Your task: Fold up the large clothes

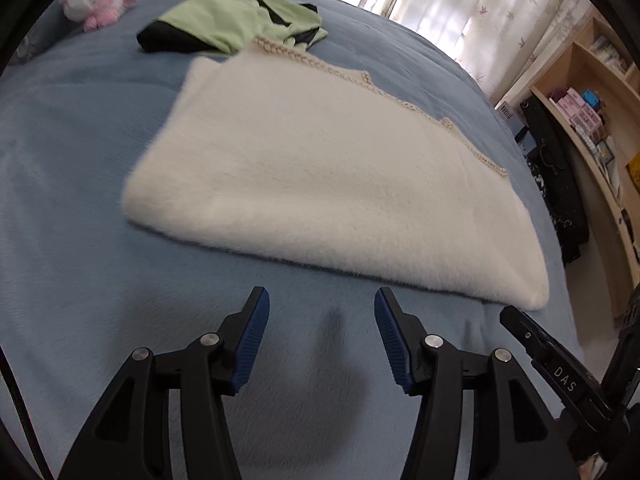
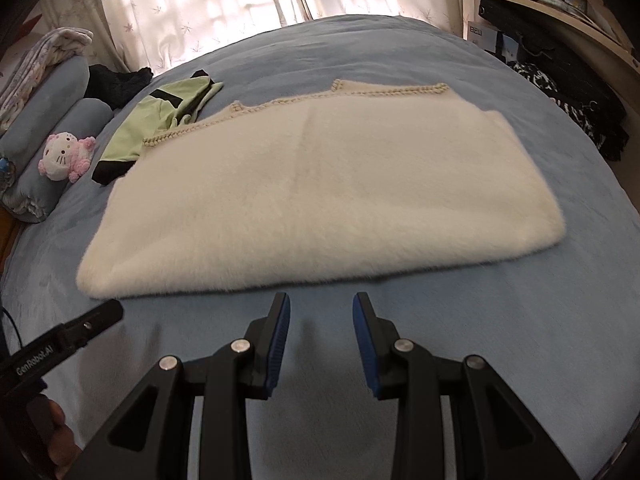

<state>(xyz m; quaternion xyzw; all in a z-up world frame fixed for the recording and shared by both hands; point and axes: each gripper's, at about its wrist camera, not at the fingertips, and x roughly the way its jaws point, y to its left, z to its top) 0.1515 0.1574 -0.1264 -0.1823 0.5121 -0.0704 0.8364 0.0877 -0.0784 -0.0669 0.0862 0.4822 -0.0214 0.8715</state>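
Note:
A cream fluffy garment [image 1: 320, 176] lies folded flat on the blue bed, with a beaded trim along its far edge; it also shows in the right wrist view [image 2: 320, 196]. My left gripper [image 1: 322, 300] is open and empty, hovering over bare bedding just short of the garment's near edge. My right gripper [image 2: 321, 304] is open and empty, also just short of the near edge. A tip of the right gripper shows at the left wrist view's lower right [image 1: 520, 324], and the left gripper's tip shows at the right wrist view's lower left [image 2: 100, 316].
A green and black garment [image 1: 240, 20] lies beyond the cream one, also in the right wrist view [image 2: 160, 124]. A pink and white plush toy [image 2: 66, 156] leans on grey bolsters [image 2: 48, 120]. Shelves [image 1: 592, 120] and dark bags [image 2: 560, 92] stand beside the bed. Curtains hang behind.

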